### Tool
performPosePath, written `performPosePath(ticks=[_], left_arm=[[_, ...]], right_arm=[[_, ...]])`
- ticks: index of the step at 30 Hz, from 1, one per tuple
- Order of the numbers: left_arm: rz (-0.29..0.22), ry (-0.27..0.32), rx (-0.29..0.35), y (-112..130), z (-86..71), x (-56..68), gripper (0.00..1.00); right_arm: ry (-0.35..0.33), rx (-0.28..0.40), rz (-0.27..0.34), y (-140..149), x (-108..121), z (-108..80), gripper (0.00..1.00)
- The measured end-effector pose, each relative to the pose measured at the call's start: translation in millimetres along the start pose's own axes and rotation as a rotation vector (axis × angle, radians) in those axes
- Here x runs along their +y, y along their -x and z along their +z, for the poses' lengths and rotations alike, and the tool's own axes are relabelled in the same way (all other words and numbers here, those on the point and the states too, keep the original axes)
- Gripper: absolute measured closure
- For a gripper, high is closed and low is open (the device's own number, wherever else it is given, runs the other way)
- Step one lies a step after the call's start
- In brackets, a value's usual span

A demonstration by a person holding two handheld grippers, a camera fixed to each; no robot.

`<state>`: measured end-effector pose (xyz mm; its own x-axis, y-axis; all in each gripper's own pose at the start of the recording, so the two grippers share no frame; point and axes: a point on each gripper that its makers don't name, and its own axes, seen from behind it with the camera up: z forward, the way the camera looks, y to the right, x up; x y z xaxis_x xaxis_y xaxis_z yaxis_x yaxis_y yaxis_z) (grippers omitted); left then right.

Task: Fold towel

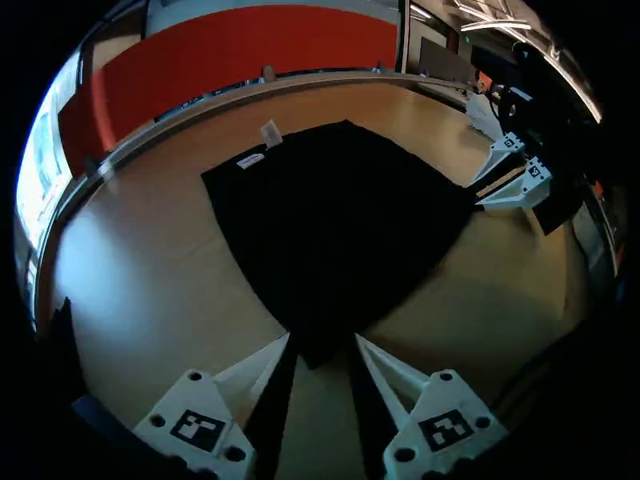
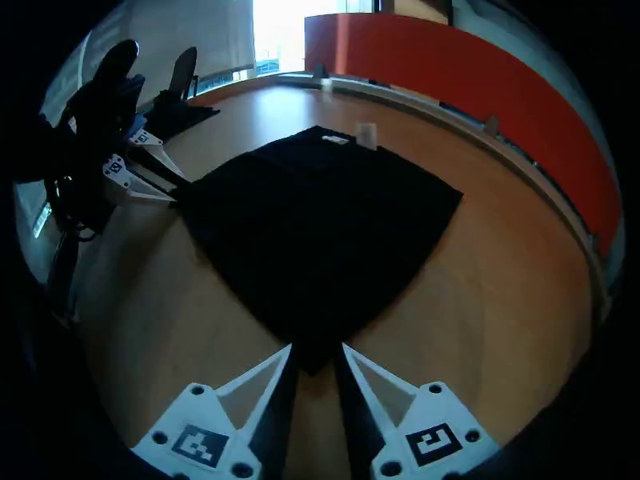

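The towel [image 1: 336, 216] lies spread flat on a wooden table [image 1: 144, 272], black, one corner pointing at each camera. It looks soft, light and limp. It has no stiffness to carry a fold, so a lifted edge will sag and drag the rest, though it is unlikely to slip from rubber pads. Corners are the places to grip, two on the same side so that the edge comes up level.

In the left gripper view, the left gripper [image 1: 322, 340] sits at 6 o'clock, its fingers a narrow gap apart with the near corner lying between them. Bare wood shows in the gap lower down, so it seems not yet pinched, though black pads against black cloth make that hard to judge. The right gripper [image 2: 316, 348] stands the same way over its own corner.

The left gripper view adds the right gripper at 2 o'clock, at the neighbouring corner, and a white tag [image 1: 250, 160] at the far corner near 11 o'clock. The right gripper view adds the left gripper at 10 o'clock with the dark arm behind it, and a bright window [image 2: 280, 32] at 12 o'clock.
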<state>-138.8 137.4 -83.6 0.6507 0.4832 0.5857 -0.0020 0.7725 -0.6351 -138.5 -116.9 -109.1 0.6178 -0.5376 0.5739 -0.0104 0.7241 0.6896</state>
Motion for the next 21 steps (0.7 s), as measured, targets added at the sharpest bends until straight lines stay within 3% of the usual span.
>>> performPosePath(ticks=[4, 10, 21], left_arm=[[-0.009, -0.01, -0.003, -1, 1.0, -0.8, 0.8], [-0.014, -0.01, -0.008, -3, 0.0, 2.1, 0.86], [-0.064, -0.008, 0.017, -21, -17.9, 7.9, 0.86]], right_arm=[[0.001, -0.001, 0.005, 0, -1, -0.4, 0.82], [0.013, 0.006, 0.007, 0, -1, -3.5, 0.84], [0.023, 0.05, 0.045, -18, 6, -25.1, 0.84]])
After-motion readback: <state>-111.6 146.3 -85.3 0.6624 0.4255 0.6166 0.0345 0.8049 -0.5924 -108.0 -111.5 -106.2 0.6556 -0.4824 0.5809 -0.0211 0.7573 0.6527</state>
